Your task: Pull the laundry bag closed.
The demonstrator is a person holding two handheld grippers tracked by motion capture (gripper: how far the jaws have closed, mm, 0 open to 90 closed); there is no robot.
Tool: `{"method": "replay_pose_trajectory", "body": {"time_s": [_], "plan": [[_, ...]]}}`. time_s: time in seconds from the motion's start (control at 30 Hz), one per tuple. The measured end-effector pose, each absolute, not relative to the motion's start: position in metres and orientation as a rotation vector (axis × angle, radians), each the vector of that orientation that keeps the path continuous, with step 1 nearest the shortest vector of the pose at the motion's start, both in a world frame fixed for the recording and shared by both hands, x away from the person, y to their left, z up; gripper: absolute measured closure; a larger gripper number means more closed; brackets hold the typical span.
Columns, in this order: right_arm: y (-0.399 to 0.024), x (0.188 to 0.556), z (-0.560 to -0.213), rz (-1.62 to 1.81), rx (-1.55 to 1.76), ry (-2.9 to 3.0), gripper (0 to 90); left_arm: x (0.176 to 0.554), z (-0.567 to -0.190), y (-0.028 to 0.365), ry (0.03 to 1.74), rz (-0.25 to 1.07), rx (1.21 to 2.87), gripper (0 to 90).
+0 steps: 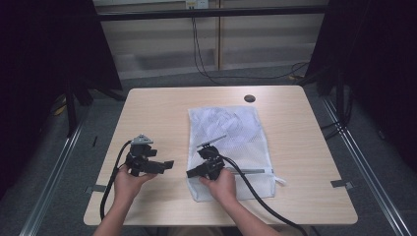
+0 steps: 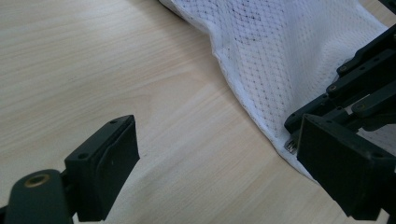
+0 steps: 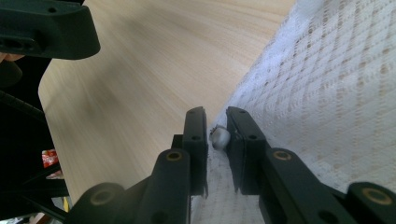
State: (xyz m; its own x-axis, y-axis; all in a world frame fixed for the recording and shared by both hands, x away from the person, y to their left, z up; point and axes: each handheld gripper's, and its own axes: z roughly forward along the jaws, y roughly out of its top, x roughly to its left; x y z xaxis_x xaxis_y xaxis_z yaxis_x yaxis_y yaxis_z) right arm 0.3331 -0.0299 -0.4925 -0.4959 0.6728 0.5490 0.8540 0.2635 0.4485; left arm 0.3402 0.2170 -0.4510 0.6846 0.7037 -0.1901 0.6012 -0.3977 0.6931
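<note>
The white mesh laundry bag [image 1: 231,147] lies flat. Right gripper [image 3: 216,135] pinches its small zipper pull [image 3: 219,136] at the bag's edge; left gripper [image 2: 215,158] gapes apart just beside it.

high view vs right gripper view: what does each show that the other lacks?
High view alone: the whole table with its round dark hole, the full outline of the white mesh bag, both of the person's hands and the floor cables behind. Right gripper view alone: the right gripper with its jaws nearly closed around a small white zipper pull at the bag's edge; whether the pads press on it yet is unclear. Both: the bag, the light wood tabletop, and the left gripper at the bag's left side.
</note>
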Motion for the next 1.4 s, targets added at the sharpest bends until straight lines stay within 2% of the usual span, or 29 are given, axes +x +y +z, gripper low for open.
{"method": "replay_pose_trajectory", "body": {"time_s": [0.37,0.9,0.97,1.4], "plan": [[-0.029,0.335,-0.492,-1.046,-1.419,-2.28,84.3,0.34,-0.452,0.216,1.001,0.141,2.12,13.0],[-0.038,0.336,-0.48,-1.135,-1.421,-2.207,86.4,0.336,-0.461,0.204,0.979,-0.06,2.1,13.9],[-0.04,0.336,-0.477,-1.152,-1.42,-2.201,86.5,0.335,-0.463,0.199,0.964,-0.119,2.09,13.8],[-0.046,0.337,-0.469,-1.186,-1.439,-2.174,86.5,0.333,-0.473,0.187,0.945,-0.199,2.088,18.0]]}}
